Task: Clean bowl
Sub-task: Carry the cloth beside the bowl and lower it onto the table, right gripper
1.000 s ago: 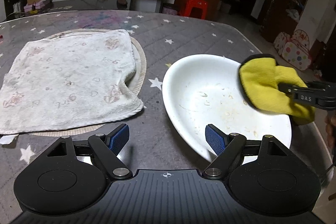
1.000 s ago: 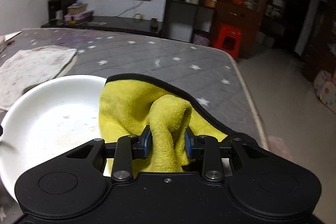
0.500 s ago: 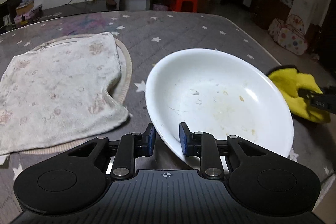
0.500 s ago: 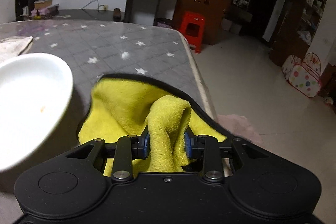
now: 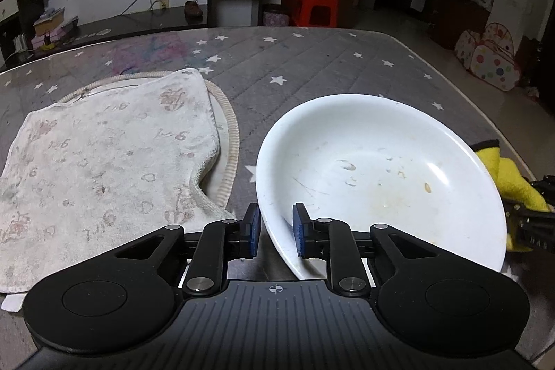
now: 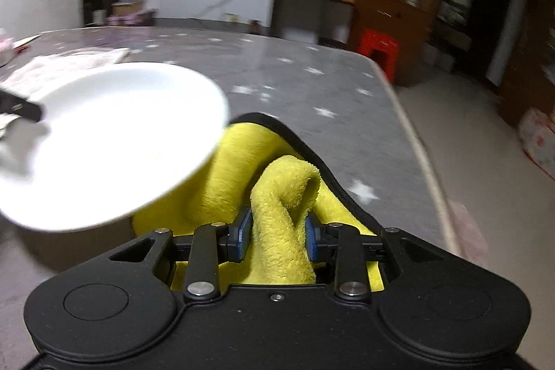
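Left tongs point(image 5: 275, 227) pinch the near rim of the white bowl point(image 5: 381, 175), tipped up on the starry worktop point(image 5: 329, 58). Right tongs point(image 6: 277, 233) squeeze a yellow cloth point(image 6: 281, 207) just beside the bowl.

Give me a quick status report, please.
Left gripper shut on bowl rim. Right gripper shut on yellow cloth, beside bowl. Bowl smeared. Nothing in the way.

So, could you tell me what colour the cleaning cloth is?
Bright yellow cloth with a black edge, clearest in the right wrist view.
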`<state>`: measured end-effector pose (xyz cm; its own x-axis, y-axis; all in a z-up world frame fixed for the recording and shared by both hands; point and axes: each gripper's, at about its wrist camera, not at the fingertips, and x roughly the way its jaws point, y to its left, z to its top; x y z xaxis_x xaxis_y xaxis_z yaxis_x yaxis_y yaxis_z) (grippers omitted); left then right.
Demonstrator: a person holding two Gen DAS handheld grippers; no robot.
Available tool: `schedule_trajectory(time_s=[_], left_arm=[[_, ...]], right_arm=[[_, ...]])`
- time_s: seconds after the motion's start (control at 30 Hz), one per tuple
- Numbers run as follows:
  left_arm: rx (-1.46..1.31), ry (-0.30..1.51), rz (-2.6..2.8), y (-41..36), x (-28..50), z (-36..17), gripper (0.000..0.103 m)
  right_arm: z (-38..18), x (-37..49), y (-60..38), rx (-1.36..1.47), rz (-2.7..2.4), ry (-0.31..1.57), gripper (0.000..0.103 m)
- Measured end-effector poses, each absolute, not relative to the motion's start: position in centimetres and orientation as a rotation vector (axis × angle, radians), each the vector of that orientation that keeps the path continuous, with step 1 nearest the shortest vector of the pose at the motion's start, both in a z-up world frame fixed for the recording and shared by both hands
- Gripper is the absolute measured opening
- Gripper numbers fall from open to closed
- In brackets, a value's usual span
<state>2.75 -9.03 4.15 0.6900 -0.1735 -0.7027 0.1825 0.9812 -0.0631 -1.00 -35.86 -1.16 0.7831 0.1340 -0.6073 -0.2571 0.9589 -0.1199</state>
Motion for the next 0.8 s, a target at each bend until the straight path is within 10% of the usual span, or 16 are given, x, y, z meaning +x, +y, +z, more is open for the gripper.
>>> schedule_trajectory(time_s=[0.8], left_arm=[[0.015, 0.790, -0.040, -6.4, 11.3, 4.1, 0.021]], right_arm=[[0.1, 6.8, -32.1, -0.418, 0.636, 0.475, 0.034]])
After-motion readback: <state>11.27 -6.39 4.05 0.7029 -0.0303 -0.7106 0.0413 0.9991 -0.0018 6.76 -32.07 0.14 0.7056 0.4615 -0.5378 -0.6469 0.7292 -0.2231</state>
